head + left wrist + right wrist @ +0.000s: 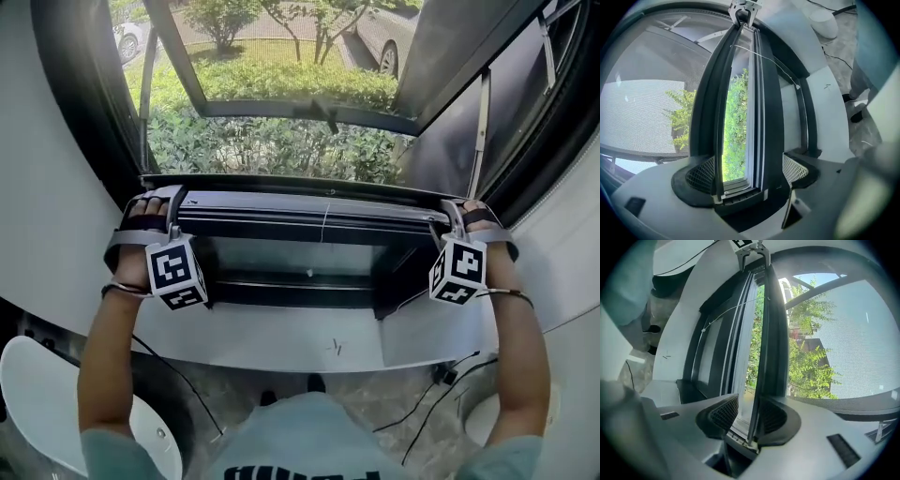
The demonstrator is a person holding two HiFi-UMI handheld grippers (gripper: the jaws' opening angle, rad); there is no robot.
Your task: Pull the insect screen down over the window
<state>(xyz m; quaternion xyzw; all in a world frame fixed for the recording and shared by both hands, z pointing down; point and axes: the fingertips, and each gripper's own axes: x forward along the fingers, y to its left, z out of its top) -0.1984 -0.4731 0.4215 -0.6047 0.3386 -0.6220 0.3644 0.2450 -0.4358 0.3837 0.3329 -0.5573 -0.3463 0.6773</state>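
The insect screen's dark pull bar [309,211] runs across the window opening, above the lower frame rail [291,286]. My left gripper [159,211] holds its left end and my right gripper [453,220] its right end. In the left gripper view the bar [740,140] fills the space between the pads [701,176]. In the right gripper view the bar's thin lip [761,357] lies against the right pad [771,416], with the ribbed bar end between the jaws. Grey mesh [642,93] [843,333] stretches beyond the bar. A thin white cord [323,220] hangs at its middle.
Green bushes [272,145] show through the gap under the bar, and the glass sash [300,108] is swung outward. The white sill [309,347] lies below. A white stool [37,394] stands at the left and cables [441,384] trail on the floor at the right.
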